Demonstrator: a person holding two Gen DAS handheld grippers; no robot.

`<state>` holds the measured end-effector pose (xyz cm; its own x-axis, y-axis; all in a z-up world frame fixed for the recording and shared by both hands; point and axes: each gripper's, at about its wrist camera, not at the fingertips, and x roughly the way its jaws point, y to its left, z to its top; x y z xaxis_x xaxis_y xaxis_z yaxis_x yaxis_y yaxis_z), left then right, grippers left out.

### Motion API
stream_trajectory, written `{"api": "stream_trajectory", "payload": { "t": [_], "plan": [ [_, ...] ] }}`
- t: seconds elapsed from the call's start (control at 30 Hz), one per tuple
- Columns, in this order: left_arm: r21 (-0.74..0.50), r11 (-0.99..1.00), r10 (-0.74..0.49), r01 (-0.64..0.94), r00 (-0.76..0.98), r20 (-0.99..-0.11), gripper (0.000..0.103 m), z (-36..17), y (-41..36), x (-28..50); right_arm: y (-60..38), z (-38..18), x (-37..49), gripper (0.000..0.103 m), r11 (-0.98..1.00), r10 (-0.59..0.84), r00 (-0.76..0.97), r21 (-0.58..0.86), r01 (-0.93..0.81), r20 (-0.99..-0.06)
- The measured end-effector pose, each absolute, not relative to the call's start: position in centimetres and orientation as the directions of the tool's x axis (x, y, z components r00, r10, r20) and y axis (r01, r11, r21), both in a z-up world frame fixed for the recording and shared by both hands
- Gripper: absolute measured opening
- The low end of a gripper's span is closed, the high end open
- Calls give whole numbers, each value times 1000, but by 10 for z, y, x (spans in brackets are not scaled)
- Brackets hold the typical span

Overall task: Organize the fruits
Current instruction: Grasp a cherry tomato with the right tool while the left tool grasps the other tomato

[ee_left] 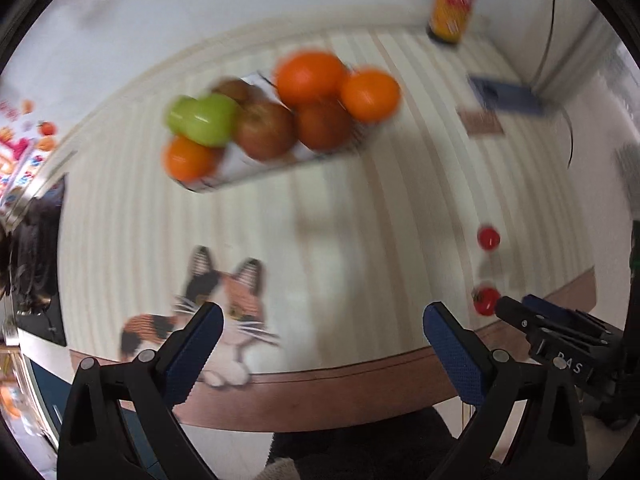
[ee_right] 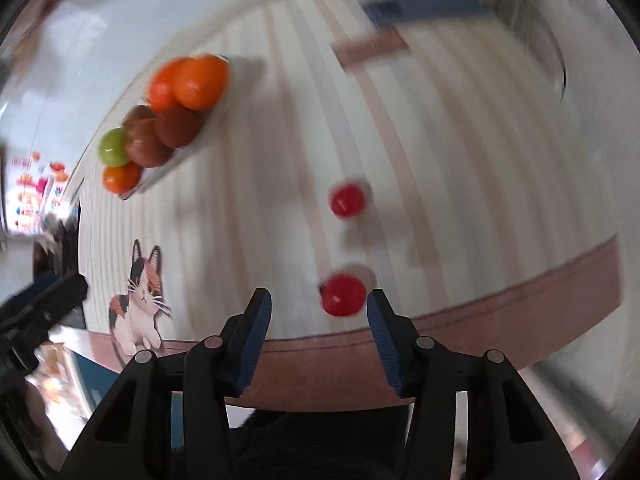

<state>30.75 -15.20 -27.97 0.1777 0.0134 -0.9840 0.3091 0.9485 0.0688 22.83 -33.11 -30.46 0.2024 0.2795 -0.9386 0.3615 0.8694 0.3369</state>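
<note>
A white tray (ee_left: pixel 256 168) on the striped tablecloth holds oranges (ee_left: pixel 310 78), brownish-red apples (ee_left: pixel 264 130) and a green apple (ee_left: pixel 202 118); the right wrist view shows it at the far left (ee_right: pixel 160 176). Two small red tomatoes lie loose near the table's front edge: a far one (ee_right: pixel 347 200) (ee_left: pixel 489 238) and a near one (ee_right: pixel 344 295) (ee_left: pixel 486 301). My right gripper (ee_right: pixel 320 304) hangs over the near tomato, which sits between its fingers close to the right-hand one, with a gap to the other. My left gripper (ee_left: pixel 322 320) stands wide open over bare cloth beside the cat picture. Both views are blurred.
A dark bottle with an orange label (ee_left: pixel 454 0) stands at the back by the wall. A blue flat object (ee_left: pixel 508 94) and a brown card (ee_left: pixel 482 122) lie behind the tomatoes. A printed cat (ee_left: pixel 224 312) marks the cloth, and the brown table edge (ee_left: pixel 320 392) runs just below.
</note>
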Motion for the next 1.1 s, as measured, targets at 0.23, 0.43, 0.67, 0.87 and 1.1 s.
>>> {"api": "stream_trajectory", "payload": {
  "t": [0.23, 0.43, 0.67, 0.87, 1.1],
  "plan": [
    [67, 938, 43, 340, 76, -996, 103, -323, -187, 310, -336, -346, 234, 42, 877, 314, 179, 357, 322, -933],
    [51, 934, 33, 354, 59, -998, 102, -332, -210, 317, -331, -348, 235, 35, 898, 291, 197, 338, 281, -936],
    [-91, 906, -94, 414, -15, -995, 89, -349, -268, 332, -383, -333, 221, 35, 854, 266, 254, 350, 385, -930],
    [-115, 872, -102, 475, -52, -993, 62, -368, -313, 332, -414, -331, 214, 35, 837, 226, 260, 324, 441, -939],
    [-110, 845, -94, 524, -57, -994, 27, -379, -337, 330, -432, -328, 204, 35, 818, 203, 279, 319, 479, -939]
  ]
}}
